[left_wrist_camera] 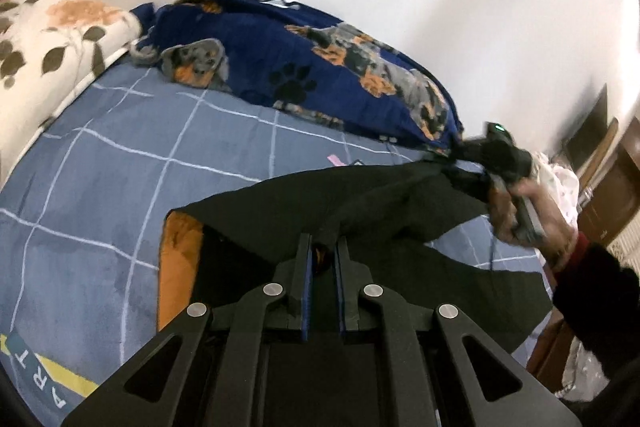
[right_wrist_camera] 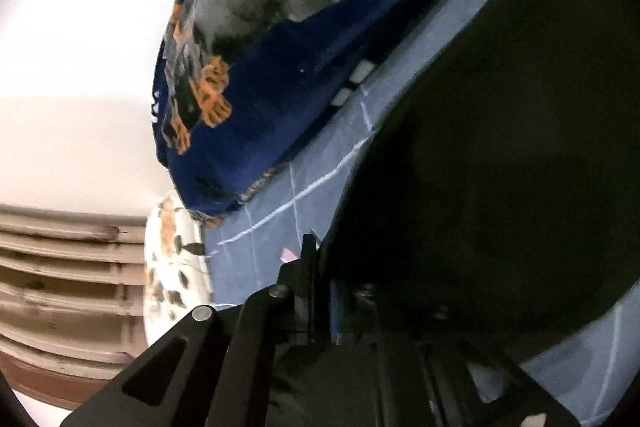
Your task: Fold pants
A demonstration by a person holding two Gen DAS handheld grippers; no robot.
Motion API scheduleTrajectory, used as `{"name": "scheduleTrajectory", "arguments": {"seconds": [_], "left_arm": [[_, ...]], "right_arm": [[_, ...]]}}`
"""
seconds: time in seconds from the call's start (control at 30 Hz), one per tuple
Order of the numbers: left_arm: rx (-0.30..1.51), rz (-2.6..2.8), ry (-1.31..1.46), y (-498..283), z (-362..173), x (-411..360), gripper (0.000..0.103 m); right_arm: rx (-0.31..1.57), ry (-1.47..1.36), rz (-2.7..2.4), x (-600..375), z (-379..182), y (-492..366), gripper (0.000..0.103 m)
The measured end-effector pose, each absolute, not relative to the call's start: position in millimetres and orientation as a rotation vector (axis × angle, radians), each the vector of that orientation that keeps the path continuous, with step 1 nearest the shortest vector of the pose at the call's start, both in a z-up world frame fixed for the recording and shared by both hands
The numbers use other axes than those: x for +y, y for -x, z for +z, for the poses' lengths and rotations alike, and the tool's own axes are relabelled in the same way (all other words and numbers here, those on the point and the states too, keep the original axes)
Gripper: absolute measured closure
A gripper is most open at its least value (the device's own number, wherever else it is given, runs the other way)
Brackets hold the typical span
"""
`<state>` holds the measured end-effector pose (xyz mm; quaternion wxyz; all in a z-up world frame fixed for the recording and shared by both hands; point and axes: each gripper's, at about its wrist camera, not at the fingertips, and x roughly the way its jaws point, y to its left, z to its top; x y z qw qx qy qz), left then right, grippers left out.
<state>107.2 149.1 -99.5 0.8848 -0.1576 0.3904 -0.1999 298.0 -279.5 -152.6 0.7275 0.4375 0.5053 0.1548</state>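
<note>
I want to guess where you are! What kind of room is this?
Most likely a bedroom. A bed with a blue checked sheet fills the view, with a flowery pillow and a dog-print blanket lying on it. Black pants are spread on it.

The pants [right_wrist_camera: 500, 147] drape over the right gripper [right_wrist_camera: 320, 255], hiding its far finger. The hand [left_wrist_camera: 532, 211] is blurred; the pillow [left_wrist_camera: 52, 39] is cut off at the picture's edge.
</note>
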Motion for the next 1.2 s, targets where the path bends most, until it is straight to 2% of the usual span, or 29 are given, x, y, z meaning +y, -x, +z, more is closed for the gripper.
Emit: {"name": "scheduleTrajectory", "arguments": {"seconds": [0.23, 0.5, 0.9, 1.2], "left_arm": [[0.833, -0.359, 0.345, -97.1, -99.9, 175.3, 0.093], [0.862, -0.319, 0.321, -64.1, -104.7, 186.4, 0.093], [0.948, -0.269, 0.328, -16.7, -129.3, 194.2, 0.092], [0.976, -0.188, 0.328, -6.0, -132.9, 205.5, 0.088]], "right_arm": [[1.047, -0.863, 0.373, -275.7, -128.0, -184.1, 0.097], [1.087, -0.908, 0.369, -265.8, -135.7, -86.5, 0.098], [1.258, -0.936, 0.352, -242.0, -181.2, -12.3, 0.098], [1.298, -0.937, 0.355, -235.7, -197.0, -2.9, 0.098]]}}
